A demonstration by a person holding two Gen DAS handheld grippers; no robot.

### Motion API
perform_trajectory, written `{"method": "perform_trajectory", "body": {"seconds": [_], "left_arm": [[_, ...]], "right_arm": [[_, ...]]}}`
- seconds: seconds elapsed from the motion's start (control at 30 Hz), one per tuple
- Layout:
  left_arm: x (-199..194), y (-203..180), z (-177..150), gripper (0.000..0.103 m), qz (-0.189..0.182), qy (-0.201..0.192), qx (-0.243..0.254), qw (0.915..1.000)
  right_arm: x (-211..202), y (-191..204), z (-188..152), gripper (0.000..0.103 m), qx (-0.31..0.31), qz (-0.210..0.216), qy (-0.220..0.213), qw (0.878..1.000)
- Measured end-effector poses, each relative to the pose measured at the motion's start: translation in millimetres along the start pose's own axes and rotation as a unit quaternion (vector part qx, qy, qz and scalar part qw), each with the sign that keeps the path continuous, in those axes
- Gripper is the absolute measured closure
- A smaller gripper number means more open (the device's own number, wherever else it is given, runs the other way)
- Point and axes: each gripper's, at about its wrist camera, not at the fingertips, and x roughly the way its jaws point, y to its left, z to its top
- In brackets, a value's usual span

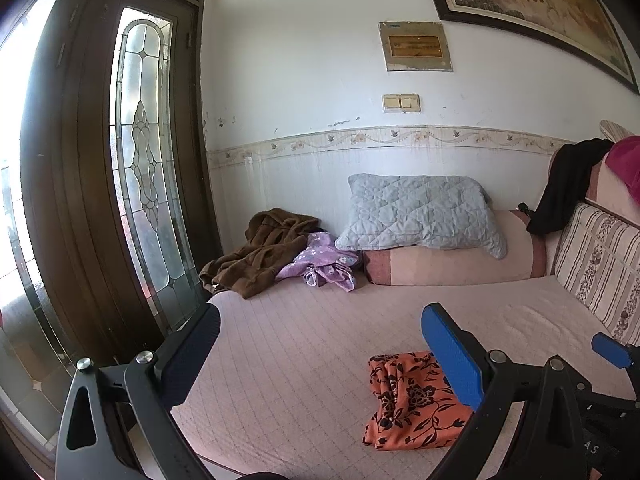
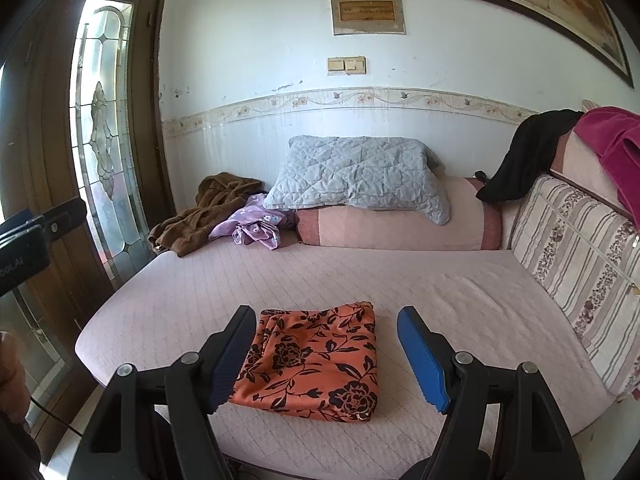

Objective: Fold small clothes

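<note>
The orange cloth (image 2: pixel 310 360) is a small garment printed with black roses and trailing leaves, folded into a neat, nearly square packet with a gathered edge on the side nearest the left claw. It lies flat on the pink quilted bed (image 2: pixel 440 292), just ahead of the right claw (image 2: pixel 326 358) and between the lines of its two fingers, which stand wide apart and touch nothing. In the left wrist view the same cloth (image 1: pixel 412 400) sits to the right of the left claw (image 1: pixel 320 354), partly behind its blue pad (image 1: pixel 452 356); that claw is also spread wide and empty.

No writing on the cloth can be made out. A few pale letters show on the black body of each claw, too cut off to read.

Farther ahead of both claws, at the head of the bed, a purple flowered garment (image 2: pixel 256 230) lies crumpled beside a brown robe (image 2: pixel 204 216), both left of a grey quilted pillow (image 2: pixel 360 176) resting on a pink bolster (image 2: pixel 400 228). To the right of the right claw run a striped floral cushion (image 2: pixel 580 264), a black garment (image 2: pixel 524 156) and a magenta one (image 2: pixel 616 148). The wall plaque (image 2: pixel 368 10) carries lettering too blurred to read.
</note>
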Motion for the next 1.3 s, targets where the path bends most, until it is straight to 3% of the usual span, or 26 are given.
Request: {"method": "perform_trajectory", "body": {"seconds": [1.3], "left_arm": [[10,-16,-1,0.002,-0.002,0.007,0.017,0.9998]], "right_arm": [[-1,-16,1,0.027,0.019,-0.019,-0.008,1.000]]}}
